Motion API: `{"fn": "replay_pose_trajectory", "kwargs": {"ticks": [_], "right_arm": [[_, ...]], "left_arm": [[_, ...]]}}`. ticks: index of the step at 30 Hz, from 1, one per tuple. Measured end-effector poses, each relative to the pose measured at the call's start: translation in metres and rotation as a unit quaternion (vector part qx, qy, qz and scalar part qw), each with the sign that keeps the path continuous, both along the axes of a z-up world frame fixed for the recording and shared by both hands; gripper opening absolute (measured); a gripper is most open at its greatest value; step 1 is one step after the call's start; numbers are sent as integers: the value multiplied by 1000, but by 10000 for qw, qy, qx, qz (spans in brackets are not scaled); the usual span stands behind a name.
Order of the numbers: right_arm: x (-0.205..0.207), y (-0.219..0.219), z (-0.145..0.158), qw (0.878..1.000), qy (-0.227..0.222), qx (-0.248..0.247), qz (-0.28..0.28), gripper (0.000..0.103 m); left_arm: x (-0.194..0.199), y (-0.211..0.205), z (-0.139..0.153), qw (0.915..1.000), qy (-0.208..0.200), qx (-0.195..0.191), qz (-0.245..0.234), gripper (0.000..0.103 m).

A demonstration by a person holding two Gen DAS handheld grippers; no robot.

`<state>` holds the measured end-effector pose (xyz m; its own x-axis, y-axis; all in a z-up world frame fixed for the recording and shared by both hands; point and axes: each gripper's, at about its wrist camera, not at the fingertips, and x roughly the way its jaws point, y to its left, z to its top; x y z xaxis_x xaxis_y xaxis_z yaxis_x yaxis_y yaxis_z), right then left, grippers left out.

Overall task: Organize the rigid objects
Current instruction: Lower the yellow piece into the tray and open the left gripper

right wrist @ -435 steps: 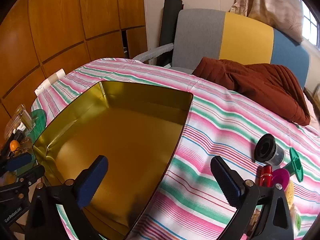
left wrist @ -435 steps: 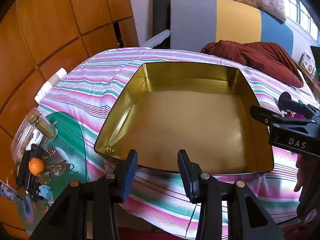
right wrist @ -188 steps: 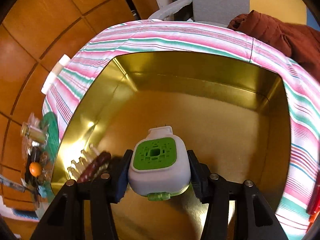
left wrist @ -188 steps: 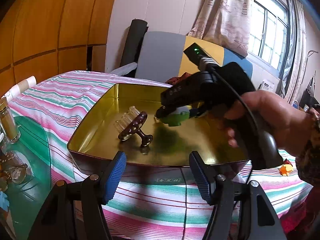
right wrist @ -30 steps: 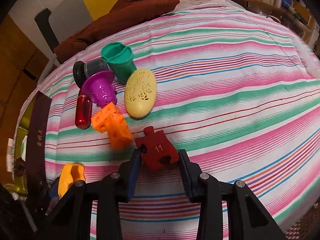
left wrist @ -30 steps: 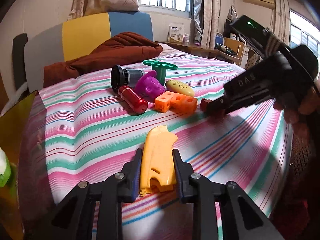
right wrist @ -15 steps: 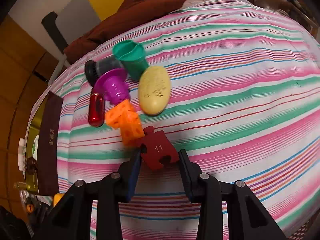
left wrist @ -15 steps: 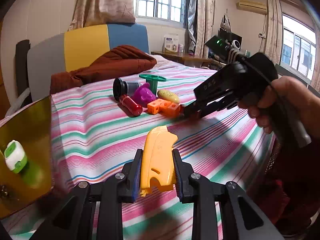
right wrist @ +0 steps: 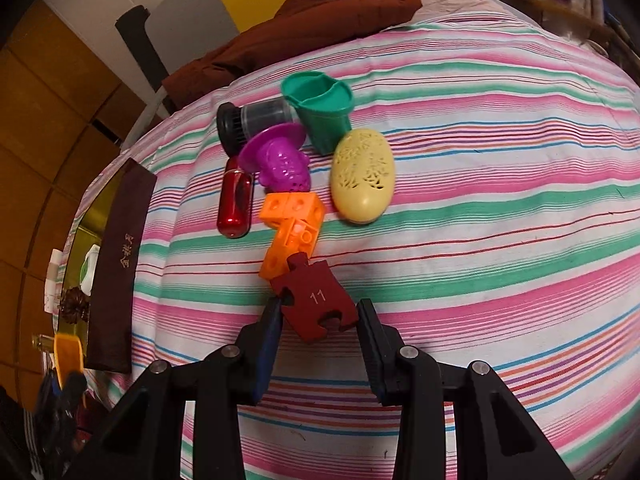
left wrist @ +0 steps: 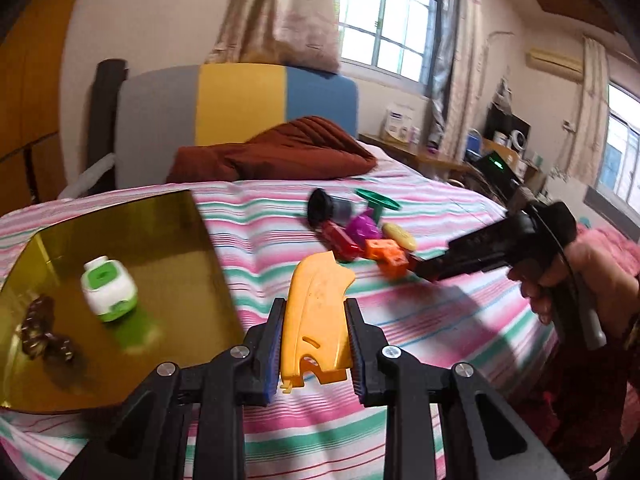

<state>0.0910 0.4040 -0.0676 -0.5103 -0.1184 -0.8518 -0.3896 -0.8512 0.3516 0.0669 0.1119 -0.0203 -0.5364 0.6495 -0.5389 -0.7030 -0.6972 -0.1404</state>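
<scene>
The yellow plastic piece (left wrist: 314, 312) is pinched between the jaws of the left gripper (left wrist: 314, 344), held above the striped bed (left wrist: 460, 320) just beside the gold tin (left wrist: 200, 248). The red puzzle piece (right wrist: 316, 300) is clamped in the right gripper (right wrist: 320, 336), low over the bed. Next, each piece would need to be carried over the tin and released inside.

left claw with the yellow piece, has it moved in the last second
Yes. The left claw, shut on the yellow piece, has swung left: the gold tin, barely at the left edge a second ago, now fills the left of its view.
</scene>
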Motion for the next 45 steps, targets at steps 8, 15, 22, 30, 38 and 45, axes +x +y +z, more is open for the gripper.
{"fn": "replay_pose_trajectory", "kwargs": {"ticks": [8,15,22,30,38,45], "right_arm": [[-3,-12,7,9988,320,-102,369,38],[-4,-18,10,9974,472,-170,508,38],[-4,-20,10,9976,470,-133,497,38],[-5,-21,9,9978,431,-41,502,38],[-6,-19,7,9981,409,-48,466,38],[-5,-19,9,9979,439,-29,475,38]], "left_arm": [[-29,-41,-1,9970,-269,161,713,27],[-52,-76,-10,9913,-506,142,1207,27],[-70,-96,-24,9869,-813,-28,1391,27],[-94,-102,-37,9810,-1248,-321,1451,27],[-101,-111,-42,9771,-1199,-536,1674,35],[-82,-120,-36,9741,-796,-535,2049,37]]}}
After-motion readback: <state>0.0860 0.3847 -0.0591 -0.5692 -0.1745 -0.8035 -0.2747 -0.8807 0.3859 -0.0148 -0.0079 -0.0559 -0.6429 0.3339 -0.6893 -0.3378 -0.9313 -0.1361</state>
